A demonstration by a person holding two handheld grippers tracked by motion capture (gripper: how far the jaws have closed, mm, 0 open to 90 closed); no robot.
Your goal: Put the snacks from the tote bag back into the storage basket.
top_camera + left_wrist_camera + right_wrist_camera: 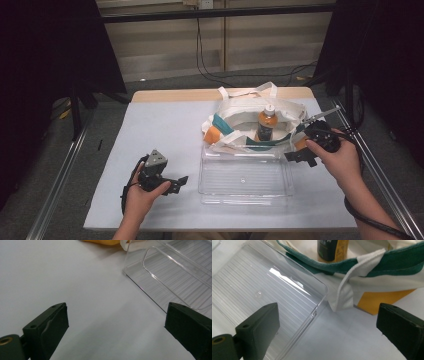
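A white tote bag [250,115] with green trim and orange corners lies open at the back middle of the table. An orange-labelled bottle [266,125] with a white cap stands upright inside it. In front of the bag sits a clear plastic bin [245,177], with nothing in it. My left gripper [180,184] rests open near the front left, its jaws pointing at the bin's left wall [160,272]. To the right of the bin my right gripper [300,157] is open, just off the bag's near right corner [384,298]. The bottle's base [332,250] and the bin's corner [294,292] lie beyond its jaws.
A white mat [150,135] covers the table, with bare room on its left half. Metal rails [55,180] run along both sides of the table. Dark curtains hang left and right, and cables trail on the floor behind.
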